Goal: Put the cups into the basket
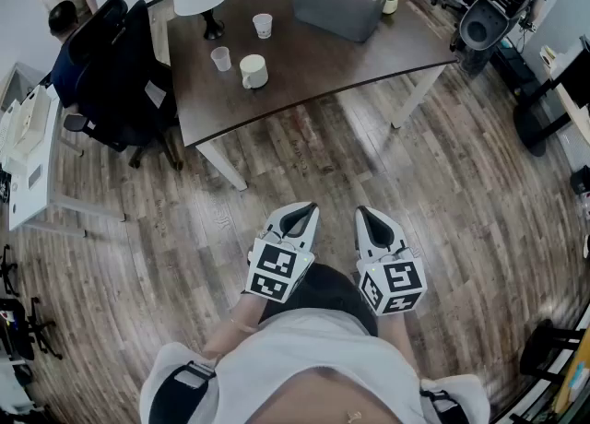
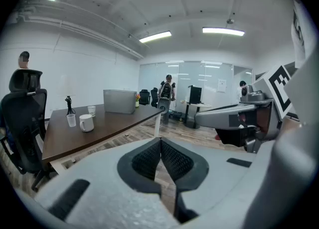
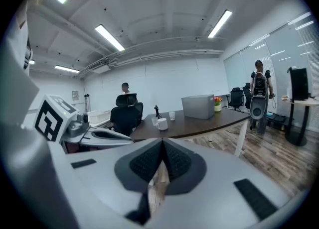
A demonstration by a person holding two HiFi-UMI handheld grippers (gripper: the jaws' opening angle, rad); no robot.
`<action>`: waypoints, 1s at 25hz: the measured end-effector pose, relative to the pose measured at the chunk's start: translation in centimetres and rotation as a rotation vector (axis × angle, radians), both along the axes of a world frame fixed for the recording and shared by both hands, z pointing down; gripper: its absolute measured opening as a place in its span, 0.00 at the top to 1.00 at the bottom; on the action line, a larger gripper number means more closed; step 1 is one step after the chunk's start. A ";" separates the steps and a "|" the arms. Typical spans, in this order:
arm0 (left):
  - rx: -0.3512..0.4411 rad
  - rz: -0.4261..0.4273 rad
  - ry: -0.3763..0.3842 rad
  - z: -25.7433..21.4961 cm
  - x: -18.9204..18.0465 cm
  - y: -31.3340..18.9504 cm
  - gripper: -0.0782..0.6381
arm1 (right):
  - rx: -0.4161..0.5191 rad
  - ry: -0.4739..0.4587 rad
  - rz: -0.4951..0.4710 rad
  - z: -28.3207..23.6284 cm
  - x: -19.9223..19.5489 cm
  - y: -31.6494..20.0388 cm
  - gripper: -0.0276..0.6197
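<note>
White ceramic mug (image 1: 253,71) looks the heaviest of the cups and hard-glazed, so probably slippery; pinch it across the rim wall or by the handle. At its 10 o'clock stands a clear plastic cup (image 1: 221,59), at its 12 o'clock a small paper cup (image 1: 263,25). Both seem light and easily crushed, so a gentle rim pinch suits them. That makes three cups and one grey basket (image 1: 338,9) at their 2 o'clock, all on the dark surface (image 1: 304,63). Left gripper (image 1: 299,217) and right gripper (image 1: 368,219) are pressed together on nothing, well apart at 6 o'clock.
</note>
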State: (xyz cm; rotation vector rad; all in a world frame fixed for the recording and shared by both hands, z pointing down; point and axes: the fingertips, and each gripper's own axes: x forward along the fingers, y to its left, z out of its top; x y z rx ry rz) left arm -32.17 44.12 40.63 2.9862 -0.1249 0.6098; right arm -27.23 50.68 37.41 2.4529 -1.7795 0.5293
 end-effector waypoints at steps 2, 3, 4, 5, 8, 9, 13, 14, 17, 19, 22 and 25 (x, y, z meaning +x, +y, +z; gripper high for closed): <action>0.008 0.008 -0.001 0.0 0.5 0.4 0.87 | -0.005 0.007 0.004 0.1 0.3 0.4 0.94; 0.011 0.012 -0.001 -0.1 0.7 0.7 0.87 | -0.006 0.009 0.005 0.1 0.4 0.6 0.94; 0.012 0.014 0.000 -0.2 0.8 0.8 0.87 | -0.005 0.008 0.008 0.2 0.5 0.9 0.94; 0.013 0.015 0.002 -0.3 1.0 1.0 0.87 | -0.003 0.006 0.010 0.1 0.6 1.0 0.94; 0.015 0.006 0.005 -0.6 1.1 1.2 0.87 | 0.001 0.005 0.011 0.0 0.9 1.4 0.94; 0.016 0.000 0.004 -0.6 0.9 1.2 0.87 | 0.005 0.005 0.009 -0.1 0.9 1.4 0.94; 0.020 -0.023 0.000 -0.5 0.2 1.1 0.87 | 0.045 -0.022 0.002 -0.4 0.6 1.3 0.94; 0.022 -0.031 0.000 -0.6 0.0 0.9 0.87 | 0.053 -0.031 -0.003 -0.4 0.5 1.3 0.94; 0.024 -0.064 0.007 -1.0 -0.3 0.2 0.87 | 0.058 -0.036 -0.015 -0.5 0.2 1.2 0.94; 0.023 -0.074 0.010 -1.2 -0.2 -0.1 0.87 | 0.053 -0.028 -0.020 -0.5 0.3 1.0 0.94; 0.020 -0.066 0.015 -1.1 0.2 -0.1 0.87 | 0.055 -0.023 -0.011 -0.7 0.8 0.9 0.94; 0.016 -0.057 0.015 -1.1 0.7 -0.1 0.87 | 0.061 -0.027 0.008 -1.0 1.3 0.8 0.94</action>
